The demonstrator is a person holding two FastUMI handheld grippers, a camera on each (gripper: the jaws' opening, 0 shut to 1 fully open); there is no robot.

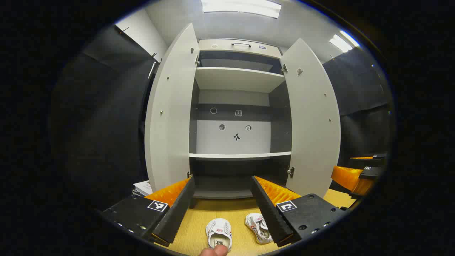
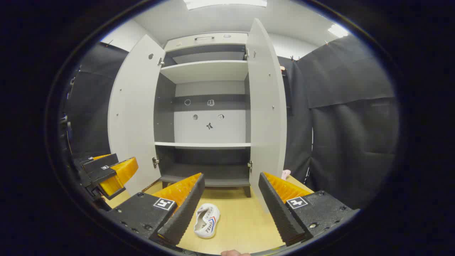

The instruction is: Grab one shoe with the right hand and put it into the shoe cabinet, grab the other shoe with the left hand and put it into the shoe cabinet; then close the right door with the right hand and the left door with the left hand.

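Note:
Two white shoes lie on the wooden floor before the shoe cabinet (image 1: 238, 80). In the left gripper view one shoe (image 1: 219, 233) rests between my left gripper's fingers and the other shoe (image 1: 258, 227) lies by the right finger. My left gripper (image 1: 223, 209) is open, above them. In the right gripper view a white shoe (image 2: 207, 220) lies on its side below my open right gripper (image 2: 231, 204). The cabinet (image 2: 206, 71) has its left door (image 1: 170, 110) and right door (image 1: 312, 117) swung wide open; its shelves hold nothing.
Black cloth walls flank the cabinet on both sides. My right gripper (image 1: 359, 174) shows far right in the left gripper view; my left gripper (image 2: 106, 174) shows at the left in the right gripper view. Papers (image 1: 143, 187) lie by the left door. A pink item (image 2: 285, 174) sits behind the right door.

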